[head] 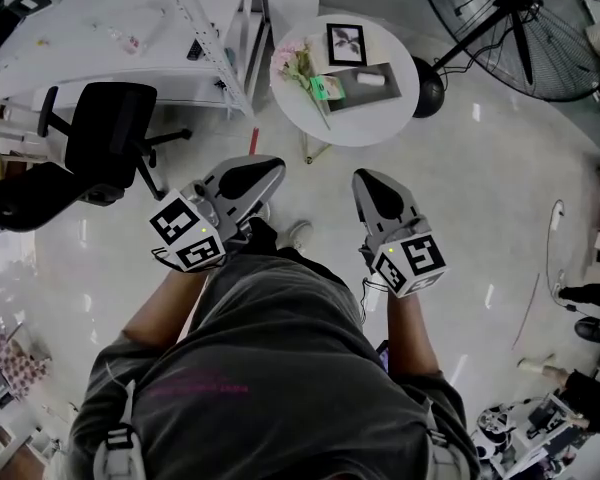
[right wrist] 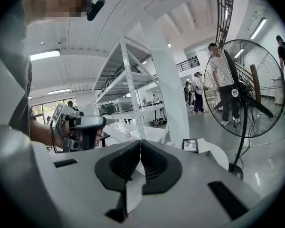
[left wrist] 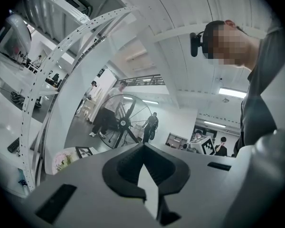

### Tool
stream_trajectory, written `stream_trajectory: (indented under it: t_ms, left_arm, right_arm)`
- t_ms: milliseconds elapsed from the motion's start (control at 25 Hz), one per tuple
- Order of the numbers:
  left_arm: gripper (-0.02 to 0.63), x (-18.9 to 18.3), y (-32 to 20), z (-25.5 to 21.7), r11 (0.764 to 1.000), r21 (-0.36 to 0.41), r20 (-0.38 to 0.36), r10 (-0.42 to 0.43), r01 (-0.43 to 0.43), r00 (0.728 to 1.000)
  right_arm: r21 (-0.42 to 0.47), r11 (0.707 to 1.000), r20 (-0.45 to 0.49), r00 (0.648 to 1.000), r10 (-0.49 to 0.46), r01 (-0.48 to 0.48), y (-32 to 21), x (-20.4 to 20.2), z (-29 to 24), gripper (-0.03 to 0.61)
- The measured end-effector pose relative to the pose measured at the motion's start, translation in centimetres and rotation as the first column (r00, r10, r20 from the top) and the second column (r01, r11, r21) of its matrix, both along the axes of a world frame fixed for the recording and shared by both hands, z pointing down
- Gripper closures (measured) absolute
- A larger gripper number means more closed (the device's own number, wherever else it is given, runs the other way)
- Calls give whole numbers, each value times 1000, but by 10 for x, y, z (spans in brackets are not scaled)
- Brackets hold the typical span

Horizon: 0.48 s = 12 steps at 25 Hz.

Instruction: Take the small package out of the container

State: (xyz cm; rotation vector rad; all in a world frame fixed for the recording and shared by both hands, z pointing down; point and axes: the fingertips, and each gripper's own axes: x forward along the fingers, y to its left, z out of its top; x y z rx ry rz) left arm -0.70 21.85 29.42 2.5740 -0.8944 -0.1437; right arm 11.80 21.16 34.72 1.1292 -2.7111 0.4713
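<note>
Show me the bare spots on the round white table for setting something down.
Round white table: bare along the near rim, below the dark rectangular tray, and on the far right edge beside the black-framed picture. The left side is crowded by the pink flower bunch.

Ahead of me a round white table stood on the glossy floor, carrying a framed picture and pink flowers. A large floor fan stood to its right. At my left were a black office chair and a white metal rack. People stood beyond the fan.
</note>
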Motion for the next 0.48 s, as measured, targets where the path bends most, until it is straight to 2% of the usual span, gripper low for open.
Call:
stream_trajectory:
  t_ms: [480]
  left_arm:
    - [598, -3, -35, 14, 1000, -23, -8, 0, 0, 1000]
  right_arm:
    - [-16, 1000, -21, 1000, 4, -4, -29, -4, 9, 557]
